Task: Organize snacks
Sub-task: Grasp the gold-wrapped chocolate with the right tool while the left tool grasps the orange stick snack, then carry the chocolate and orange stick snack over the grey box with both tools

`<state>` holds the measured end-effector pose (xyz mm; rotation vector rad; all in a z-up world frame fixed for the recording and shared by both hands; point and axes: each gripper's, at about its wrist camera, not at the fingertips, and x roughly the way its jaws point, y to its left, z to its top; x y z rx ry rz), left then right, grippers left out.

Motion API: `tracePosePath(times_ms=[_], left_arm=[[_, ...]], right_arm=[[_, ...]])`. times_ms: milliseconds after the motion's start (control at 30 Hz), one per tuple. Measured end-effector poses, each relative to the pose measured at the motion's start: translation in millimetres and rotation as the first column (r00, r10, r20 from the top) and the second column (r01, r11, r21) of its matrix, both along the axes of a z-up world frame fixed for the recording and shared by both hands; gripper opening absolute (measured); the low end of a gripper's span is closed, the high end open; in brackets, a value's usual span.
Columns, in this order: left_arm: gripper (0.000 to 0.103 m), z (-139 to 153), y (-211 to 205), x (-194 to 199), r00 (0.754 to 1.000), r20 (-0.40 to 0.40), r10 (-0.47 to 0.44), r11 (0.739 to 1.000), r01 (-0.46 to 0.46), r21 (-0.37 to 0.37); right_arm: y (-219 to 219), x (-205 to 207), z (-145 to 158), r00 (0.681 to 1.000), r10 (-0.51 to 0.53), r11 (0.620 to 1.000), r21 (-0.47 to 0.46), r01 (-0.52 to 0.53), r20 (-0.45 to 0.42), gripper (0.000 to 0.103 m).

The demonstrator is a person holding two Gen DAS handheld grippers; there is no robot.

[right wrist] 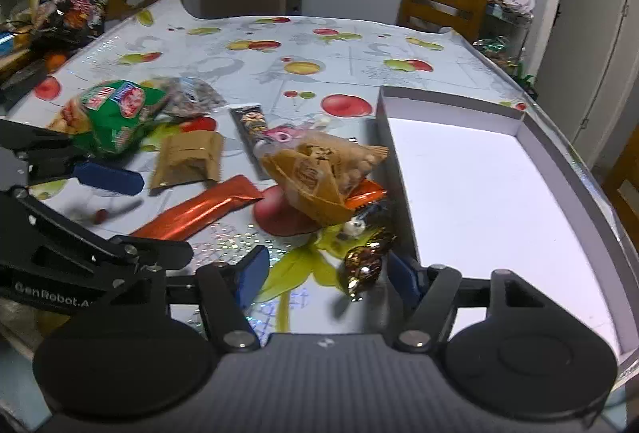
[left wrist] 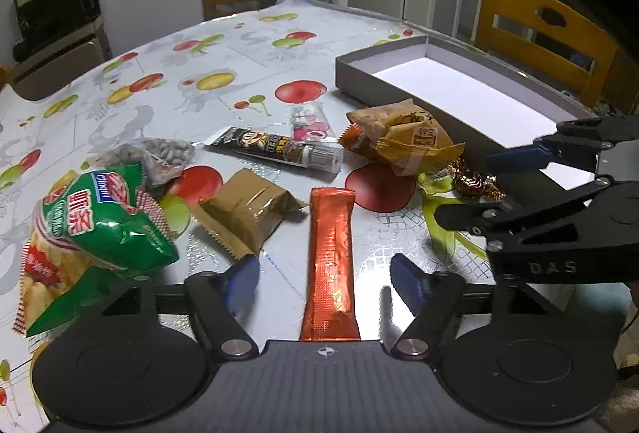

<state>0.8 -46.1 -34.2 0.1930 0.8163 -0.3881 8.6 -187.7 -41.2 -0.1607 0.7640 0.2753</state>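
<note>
Both tongs stood released over the snacks beside the grey box.
The left gripper (left wrist: 323, 273) straddled an orange stick sachet (left wrist: 330, 265), its blue pads clear of the foil on both sides. The right gripper (right wrist: 325, 269) was spread around a gold-wrapped candy (right wrist: 365, 263), which lay just beside its right finger (right wrist: 403, 279), contact unclear. The open grey box (right wrist: 531, 149) lay to the right of it, the other packets ahead.

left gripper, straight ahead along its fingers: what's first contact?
Most likely the orange stick packet: it lies lengthwise between the left gripper's open fingers, pads not touching it. Depth is unclear, so the tablecloth might come first.
</note>
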Motion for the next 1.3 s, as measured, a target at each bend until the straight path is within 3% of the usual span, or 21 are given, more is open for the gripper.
tracePosePath(times_ms=[133,200,633,733,800,967,1300], left_arm=[[0.064,-5.8,-1.0,2.8,1.000,0.004,0.002,1.000,-0.002,-0.008],[0.059,-8.3,-0.1,4.1,1.000,0.006,0.011,1.000,-0.011,-0.009],[0.036,-11.0,1.2,1.8,0.999,0.033,-0.019,0.998,0.021,-0.055],[0.029,-11.2,4.9,2.2,0.999,0.036,-0.014,0.998,0.016,-0.062],[0.027,-10.6,7.0,0.7,0.999,0.037,-0.016,0.998,0.019,-0.066],[0.023,-10.8,11.4,-1.2,0.999,0.039,-0.018,0.997,0.021,-0.069],[0.023,2.9,11.5,-13.0,0.995,0.096,-0.027,0.997,0.034,-0.070]], right_arm=[[6.6,2.8,-3.9,1.000,-0.006,0.999,-0.046,0.007,0.025,0.061],[10.3,3.7,-5.3,1.000,-0.005,0.998,-0.062,0.006,0.020,0.054],[11.3,13.8,-11.0,0.995,-0.095,0.994,-0.059,0.093,-0.025,0.043],[11.7,13.3,-12.3,0.996,-0.081,0.996,-0.043,0.080,-0.020,0.033],[12.1,11.1,-11.6,0.998,-0.067,0.997,-0.037,0.066,-0.022,0.027],[10.6,2.9,-9.0,0.999,-0.024,1.000,0.007,0.025,-0.039,0.025],[0.1,-13.4,6.4,0.999,-0.013,0.999,0.035,0.012,0.037,0.024]])
